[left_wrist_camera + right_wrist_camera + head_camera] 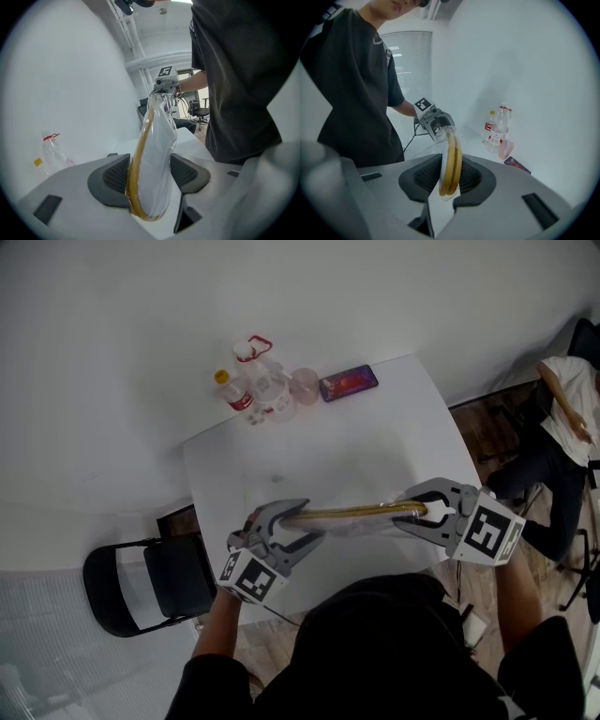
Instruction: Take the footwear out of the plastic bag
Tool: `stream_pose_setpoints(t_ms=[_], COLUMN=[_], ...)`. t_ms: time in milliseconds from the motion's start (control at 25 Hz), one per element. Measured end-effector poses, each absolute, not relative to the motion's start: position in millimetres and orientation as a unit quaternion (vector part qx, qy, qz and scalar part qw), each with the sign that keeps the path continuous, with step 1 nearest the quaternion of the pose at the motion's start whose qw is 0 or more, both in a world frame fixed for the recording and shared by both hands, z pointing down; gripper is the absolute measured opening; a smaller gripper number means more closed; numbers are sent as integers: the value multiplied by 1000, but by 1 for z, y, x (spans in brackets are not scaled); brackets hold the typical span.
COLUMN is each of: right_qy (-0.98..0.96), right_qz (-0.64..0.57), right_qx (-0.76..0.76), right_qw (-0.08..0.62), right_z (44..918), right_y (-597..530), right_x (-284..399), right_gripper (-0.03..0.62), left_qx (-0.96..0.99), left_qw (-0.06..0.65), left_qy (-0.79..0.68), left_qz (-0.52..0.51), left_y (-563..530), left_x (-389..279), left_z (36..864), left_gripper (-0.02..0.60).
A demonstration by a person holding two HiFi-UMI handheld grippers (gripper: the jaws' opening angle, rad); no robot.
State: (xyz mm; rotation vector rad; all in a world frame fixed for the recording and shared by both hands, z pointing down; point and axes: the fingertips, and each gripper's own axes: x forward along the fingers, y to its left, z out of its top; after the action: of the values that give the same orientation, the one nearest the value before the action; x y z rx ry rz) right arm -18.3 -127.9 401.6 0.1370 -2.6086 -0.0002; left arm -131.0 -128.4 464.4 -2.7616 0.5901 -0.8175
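A pair of flat slippers with tan soles [352, 513] is held level above the white table [375, 437], wrapped in a clear plastic bag [361, 527]. My left gripper [307, 521] is shut on one end: in the left gripper view the bagged slippers [154, 164] stand edge-on between its pads [115, 176]. My right gripper [405, 512] grips the other end, where the tan soles [452, 164] sit pinched between its dark pads [471, 176]. Each gripper shows in the other's view, the right gripper [165, 84] and the left gripper [433, 119], at the far end of the bag.
At the table's far edge stand two plastic bottles [258, 381], a pink cup [305, 383] and a phone [349, 382]. A black chair [141, 587] is left of the table. A seated person [562, 427] is at the right.
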Motion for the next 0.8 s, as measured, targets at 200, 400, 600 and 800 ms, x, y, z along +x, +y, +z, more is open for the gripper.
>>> stream_pose_setpoints(t_ms=[200,400,600,800], right_qy=[-957,-948,-942,-941], right_qz=[-70,-111,-147,-157], right_qx=[25,14,0,-6], right_qw=[279,297,302,298], right_z=[392,390,384,378], right_y=[-124,-121,-107,-105], right_x=[-22,-22,-24,-27], right_gripper=[76,74,74,74], left_qx=[-930,-913,-902,-899], left_qw=[46,8,12,28], left_qy=[221,201,181,158], left_qz=[-291,-354,-392,-408], left_y=[-140,-141,-131,-129], left_x=[-136,-140,-136,-125], left_z=[476,501,518,523], left_gripper=[282,339,353,353])
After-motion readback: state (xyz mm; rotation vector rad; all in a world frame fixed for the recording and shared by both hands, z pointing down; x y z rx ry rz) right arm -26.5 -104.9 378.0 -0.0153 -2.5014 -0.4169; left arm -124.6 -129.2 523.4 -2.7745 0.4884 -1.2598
